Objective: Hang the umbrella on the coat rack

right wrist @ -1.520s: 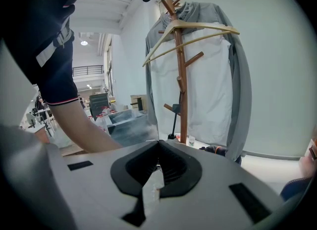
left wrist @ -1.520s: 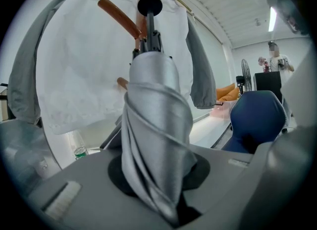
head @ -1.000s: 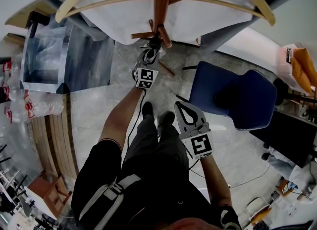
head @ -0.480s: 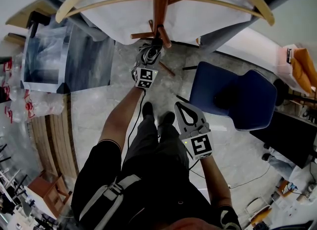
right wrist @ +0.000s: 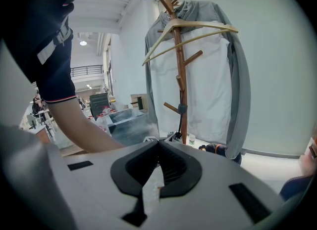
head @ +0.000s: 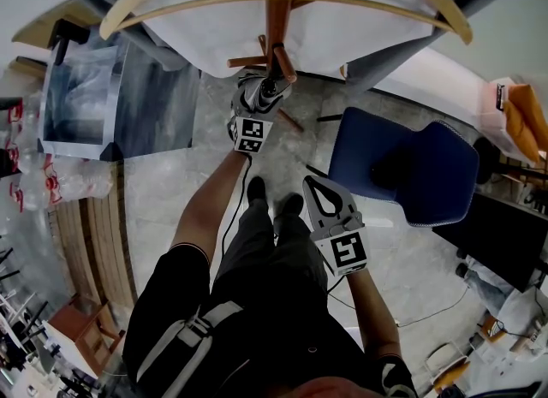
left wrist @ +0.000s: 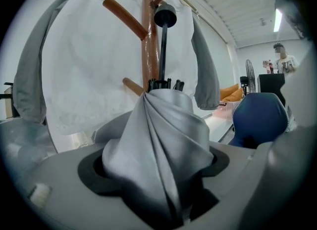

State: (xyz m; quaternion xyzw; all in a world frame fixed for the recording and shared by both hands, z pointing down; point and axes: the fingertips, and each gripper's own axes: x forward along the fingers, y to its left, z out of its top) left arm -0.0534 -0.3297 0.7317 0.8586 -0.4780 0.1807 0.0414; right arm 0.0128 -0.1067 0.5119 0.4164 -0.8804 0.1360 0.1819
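The grey folded umbrella (head: 263,91) hangs beside the wooden coat rack (head: 276,2). Its black shaft runs up to a round black handle (left wrist: 165,15) by an upper peg; I cannot tell how the handle rests on the peg. My left gripper (head: 257,98) stands around the umbrella's bunched fabric (left wrist: 163,135). Its jaws have just been opening, and the cloth lies loosely between them with dark gaps on both sides. My right gripper (head: 319,186) hangs lower and nearer to me, shut and empty, with its tips meeting (right wrist: 158,142).
A wooden hanger with a white shirt and grey jacket (left wrist: 79,70) hangs on the rack. A blue chair (head: 402,165) stands to the right, a clear plastic bin (head: 81,101) to the left, with wooden boards (head: 94,242) below it. My legs stand just behind the rack's base.
The left gripper's fingers have spread apart around the umbrella fabric. Both hands stay where they were, and the right gripper is unchanged.
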